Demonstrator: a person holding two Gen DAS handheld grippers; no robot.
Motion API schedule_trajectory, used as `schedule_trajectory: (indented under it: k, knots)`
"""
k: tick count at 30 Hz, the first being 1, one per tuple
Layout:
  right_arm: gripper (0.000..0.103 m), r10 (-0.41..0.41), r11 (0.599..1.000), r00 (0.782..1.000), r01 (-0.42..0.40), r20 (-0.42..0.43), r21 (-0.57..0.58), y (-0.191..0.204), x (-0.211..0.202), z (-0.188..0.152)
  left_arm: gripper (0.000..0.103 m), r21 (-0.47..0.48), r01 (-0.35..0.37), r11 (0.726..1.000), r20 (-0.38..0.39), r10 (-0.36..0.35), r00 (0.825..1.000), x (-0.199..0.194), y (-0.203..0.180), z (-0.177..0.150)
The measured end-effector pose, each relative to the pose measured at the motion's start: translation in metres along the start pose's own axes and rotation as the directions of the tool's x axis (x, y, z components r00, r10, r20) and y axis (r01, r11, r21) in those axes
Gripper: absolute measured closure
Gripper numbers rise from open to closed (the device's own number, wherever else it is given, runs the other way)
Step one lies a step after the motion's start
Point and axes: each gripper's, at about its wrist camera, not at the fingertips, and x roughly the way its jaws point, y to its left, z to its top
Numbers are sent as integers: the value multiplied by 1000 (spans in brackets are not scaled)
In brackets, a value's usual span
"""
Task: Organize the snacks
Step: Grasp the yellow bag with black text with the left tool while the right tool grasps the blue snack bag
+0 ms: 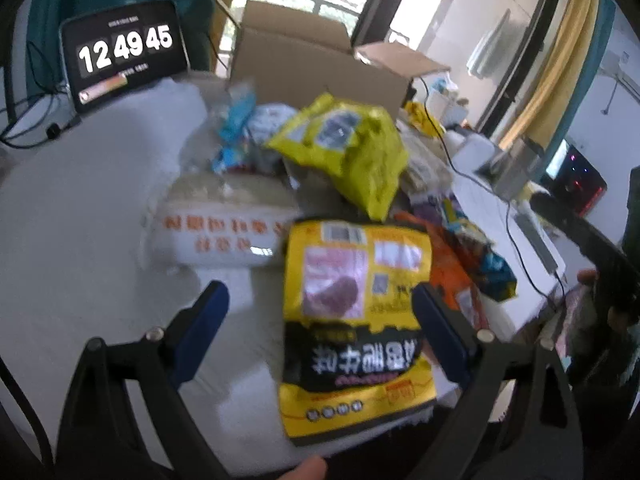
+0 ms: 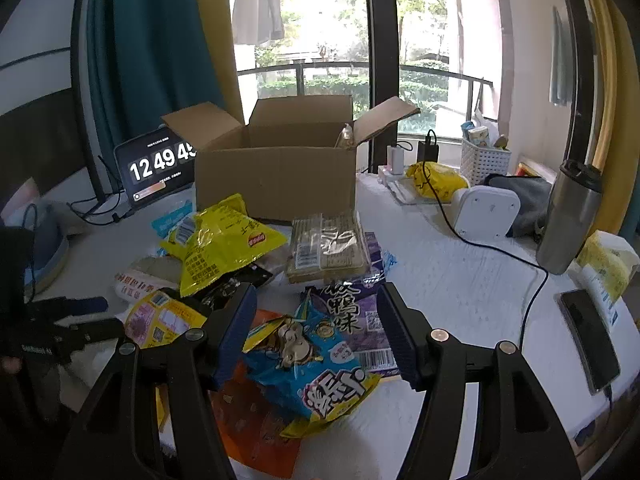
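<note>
Two sets of tongs, both spread wide and pinching nothing yet. My left gripper (image 1: 320, 312) hangs over the yellow-and-black snack bag (image 1: 352, 320), which lies flat at the near edge of the table (image 1: 80, 220); one finger sits off to the bag's left over bare cloth, the other overlaps its right side. My right gripper (image 2: 316, 328) straddles the blue cartoon chip bag (image 2: 316, 372), which lies on an orange packet (image 2: 256, 420) and partly over a purple packet (image 2: 356, 316).

Further out, the rest of the pile runs toward the far edge: a crinkled yellow bag (image 2: 224, 252), a clear pack of crackers (image 2: 328, 248), a white pack with orange lettering (image 1: 224, 232). Behind it all stands the open cardboard box (image 2: 276, 176), which I'd guess is where these go.

To do this well I'd shift the left tongs so the bag sits centred between the fingers, then pinch a puffy edge instead of pressing flat. On the right, close only on the blue bag, high enough that the orange one stays put.
</note>
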Motion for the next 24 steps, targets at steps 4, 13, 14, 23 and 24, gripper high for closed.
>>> schedule_trajectory:
  k: [4,13,14,23,24]
  knots:
    - [37,18,1000,1000,-18,-22,-5,6,5,-7,9,16,27,1000,-41,-26,999,7,-7,-7]
    - [37,45,999,995,-46,-86,-14,10,18,-27,9,42,63,997,-106,-58,993,22,-20,-14]
    - [37,46,999,995,-48,-90,-15,10,19,-29,9,42,65,997,-114,-60,992,24,-20,-15]
    - [35,57,997,987,-65,-148,-47,9,32,-47,9,93,40,995,-150,-26,988,39,-28,-19]
    - [33,59,996,986,-67,-155,-52,9,34,-48,9,105,34,994,-149,-18,989,39,-29,-19]
